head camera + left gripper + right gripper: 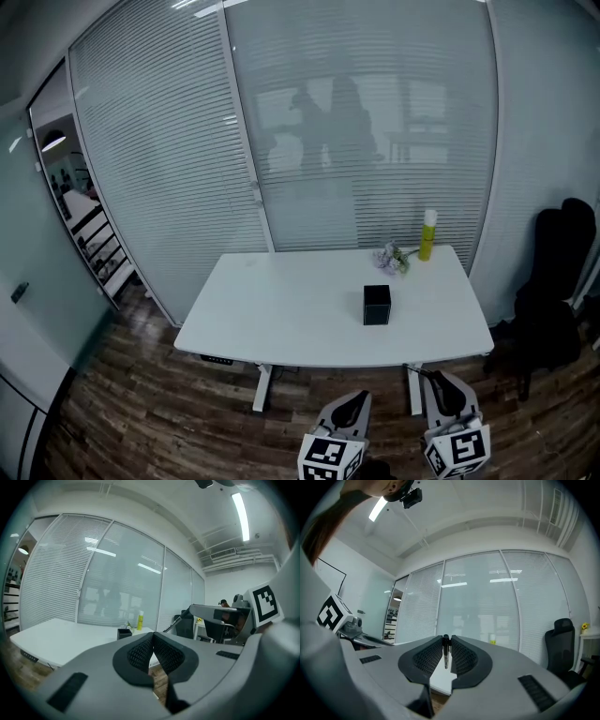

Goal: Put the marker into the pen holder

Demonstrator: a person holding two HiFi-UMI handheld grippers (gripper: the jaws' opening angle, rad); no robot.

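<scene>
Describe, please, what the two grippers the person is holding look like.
Both are grey moulded plastic. The left gripper and the right gripper each have two broad jaws lined with black, mesh-textured pads, with dark rectangular insets in the shell. Each carries a white cube printed with black square markers.

No legible text, label, brand or number anywhere
</scene>
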